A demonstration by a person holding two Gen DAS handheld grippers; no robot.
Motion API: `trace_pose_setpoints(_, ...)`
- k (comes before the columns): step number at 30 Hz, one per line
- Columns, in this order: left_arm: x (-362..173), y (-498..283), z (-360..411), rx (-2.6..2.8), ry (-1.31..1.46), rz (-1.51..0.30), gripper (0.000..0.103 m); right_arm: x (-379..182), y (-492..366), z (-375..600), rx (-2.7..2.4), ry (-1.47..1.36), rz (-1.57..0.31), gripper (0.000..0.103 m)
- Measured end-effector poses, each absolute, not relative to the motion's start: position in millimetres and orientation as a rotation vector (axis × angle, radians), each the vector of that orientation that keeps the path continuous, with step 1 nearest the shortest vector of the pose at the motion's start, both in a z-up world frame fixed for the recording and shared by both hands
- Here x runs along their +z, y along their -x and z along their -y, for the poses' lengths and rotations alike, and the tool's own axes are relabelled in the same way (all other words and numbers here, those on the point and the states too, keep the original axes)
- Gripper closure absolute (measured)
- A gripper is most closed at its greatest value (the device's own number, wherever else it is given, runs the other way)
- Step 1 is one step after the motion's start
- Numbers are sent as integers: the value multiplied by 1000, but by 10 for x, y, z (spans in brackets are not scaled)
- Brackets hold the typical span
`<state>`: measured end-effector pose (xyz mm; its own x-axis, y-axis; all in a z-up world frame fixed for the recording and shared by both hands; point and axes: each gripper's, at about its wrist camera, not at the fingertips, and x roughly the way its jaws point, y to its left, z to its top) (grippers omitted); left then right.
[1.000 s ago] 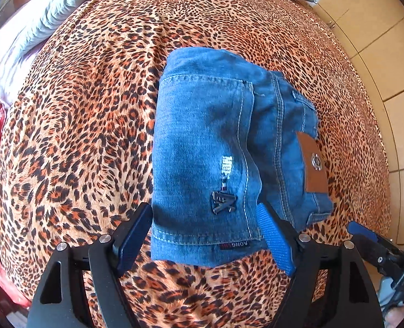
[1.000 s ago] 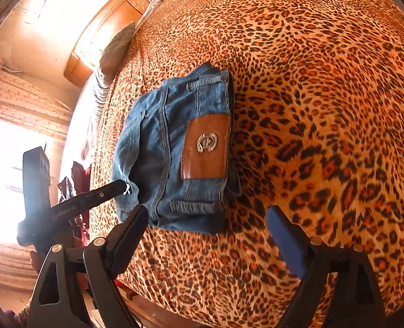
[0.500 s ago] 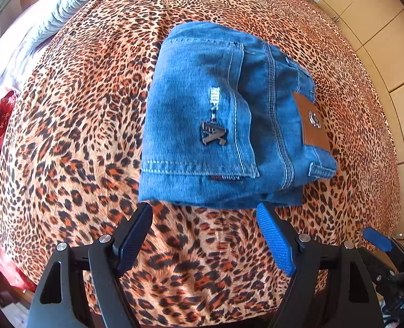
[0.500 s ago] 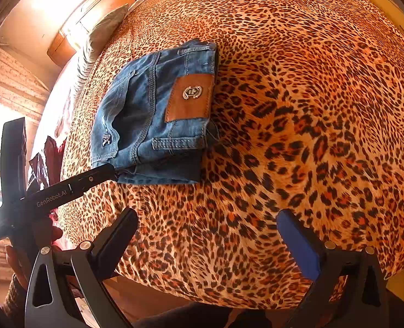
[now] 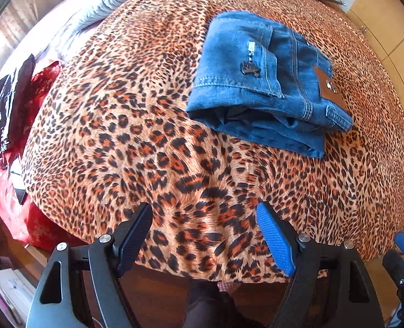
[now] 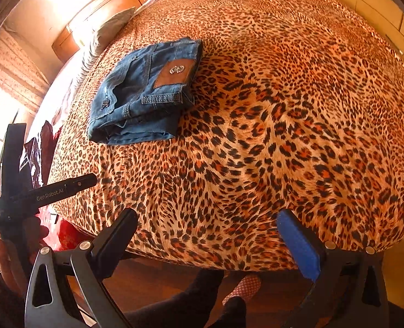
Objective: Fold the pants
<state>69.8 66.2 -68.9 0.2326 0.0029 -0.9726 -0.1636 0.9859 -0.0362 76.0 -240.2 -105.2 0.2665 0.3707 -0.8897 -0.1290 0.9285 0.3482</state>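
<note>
Folded jeans (image 5: 259, 82) on leopard bedspread (image 5: 174, 164), both claws apart and empty, hand (image 6: 13, 248) only in right view

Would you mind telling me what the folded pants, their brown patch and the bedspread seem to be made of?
Folded pants: blue denim, judging by the faded weave and pale contrast stitching along the seams. Brown patch: looks like leather or an imitation, smooth and matte, with a shiny metal-looking emblem. Bedspread: leopard-print fabric, probably a soft woven cloth; fibre cannot be told.

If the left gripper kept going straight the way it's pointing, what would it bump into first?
Most likely the bare leopard-print bedspread near the bed's edge. The open left gripper holds nothing, and the folded jeans lie farther off to the right.
</note>
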Motion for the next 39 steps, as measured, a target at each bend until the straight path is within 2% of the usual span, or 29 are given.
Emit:
trace_pose_setpoints(9,-254,-209,-455,201,49,-1123,22,-787,-641,2257,340,-77,-1128,0)
trace_pose_setpoints(18,-272,-29,-196,136,-18,-1166,21,-729,-496,2434,274,-132,-1083,0)
trace_pose_setpoints(26,-7,32,-51,116,-47,-1091,21,-754,-413,2583,251,-151,-1093,0)
trace_pose_setpoints(39,45,184,-7,89,-19,-1088,21,-693,-339,2630,233,-119,-1074,0)
